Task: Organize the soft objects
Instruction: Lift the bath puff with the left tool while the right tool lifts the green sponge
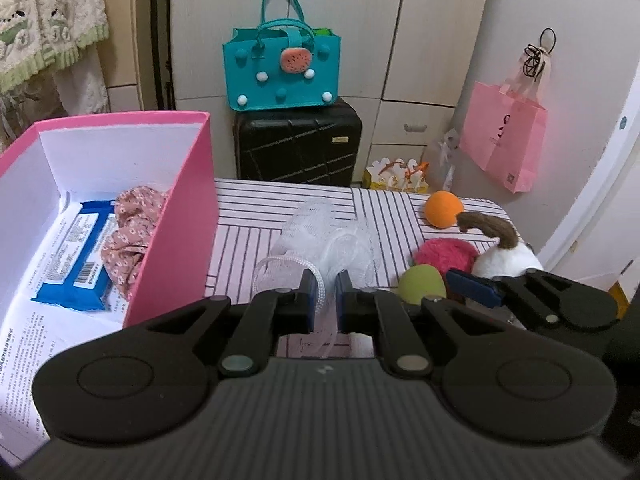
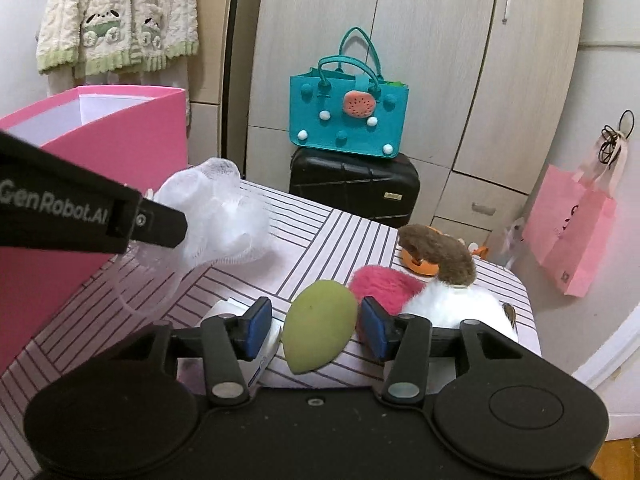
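Beside pink box (image 1: 176, 216), left tongs (image 1: 324, 300) gripping loofah cord (image 1: 318, 280)

The left black two-finger gripper with blue pads (image 1: 323, 300) points forward and slightly down, its jaws narrowed to a slim gap around a cord, while the right black two-finger gripper with blue pads (image 2: 316, 328) sits low, jaws spread wide apart.
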The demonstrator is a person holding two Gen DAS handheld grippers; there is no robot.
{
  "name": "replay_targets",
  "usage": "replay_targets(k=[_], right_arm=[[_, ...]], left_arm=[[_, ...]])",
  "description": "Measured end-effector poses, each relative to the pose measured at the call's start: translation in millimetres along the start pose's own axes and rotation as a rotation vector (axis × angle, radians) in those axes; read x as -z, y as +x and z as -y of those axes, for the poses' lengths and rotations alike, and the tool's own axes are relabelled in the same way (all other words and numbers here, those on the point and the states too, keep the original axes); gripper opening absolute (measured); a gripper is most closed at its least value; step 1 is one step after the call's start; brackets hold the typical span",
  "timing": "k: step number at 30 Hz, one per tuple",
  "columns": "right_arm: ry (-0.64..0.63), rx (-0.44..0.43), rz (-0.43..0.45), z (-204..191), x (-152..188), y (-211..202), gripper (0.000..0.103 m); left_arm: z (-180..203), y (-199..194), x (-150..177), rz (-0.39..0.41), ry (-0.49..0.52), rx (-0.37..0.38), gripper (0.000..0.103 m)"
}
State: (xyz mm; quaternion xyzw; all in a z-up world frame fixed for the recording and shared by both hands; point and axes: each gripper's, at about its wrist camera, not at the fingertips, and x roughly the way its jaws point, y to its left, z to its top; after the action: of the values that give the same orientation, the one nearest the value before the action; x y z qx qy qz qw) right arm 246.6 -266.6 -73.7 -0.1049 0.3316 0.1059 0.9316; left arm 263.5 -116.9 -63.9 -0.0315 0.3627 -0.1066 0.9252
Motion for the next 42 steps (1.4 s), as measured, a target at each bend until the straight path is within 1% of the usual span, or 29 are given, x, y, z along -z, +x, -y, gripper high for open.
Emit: replay_targets(k=[3,7,13,18,23,27,29,35,38,42], right_arm=[[-0.007,0.014,-0.003,-1,-1,-2,0.034],[0.067,-0.026,0.013,10,-1,-12,0.033],[0.076,-0.079,0.052,11,-2,-39,0.033],[0.074,-0.125,0.040,12,-3,-54,0.033],[0.080,-0.183,0.014,17,-4,-66,0.033],[0.105,-0.205,0.003,22,-4,-75,0.033],[0.117,-0.217,0.004,22,-3,-80,0.033],[0.125,-0.282,-0.005,19,-2,-96,0.033],[0.120,-0.286,-0.002,15,0,-102,0.033],[0.125,-0.284,0.001,10,5,-110,0.033]], left_arm=[[0,-2,2,-0.002,0.002,0.011,0.009],[-2,-5,3,0.000,0.007,0.012,0.009],[-4,-18,7,0.013,0.015,0.031,0.009],[-7,-26,14,-0.022,0.028,0.071,0.009],[-7,-37,19,-0.023,0.037,0.075,0.008],[-12,-48,21,-0.019,0.038,0.100,0.007],[-14,-53,22,-0.026,0.044,0.116,0.004],[-22,-75,30,-0.040,0.077,0.161,0.004],[-26,-81,35,-0.065,0.076,0.200,0.004],[-27,-88,44,-0.074,0.086,0.201,0.002]])
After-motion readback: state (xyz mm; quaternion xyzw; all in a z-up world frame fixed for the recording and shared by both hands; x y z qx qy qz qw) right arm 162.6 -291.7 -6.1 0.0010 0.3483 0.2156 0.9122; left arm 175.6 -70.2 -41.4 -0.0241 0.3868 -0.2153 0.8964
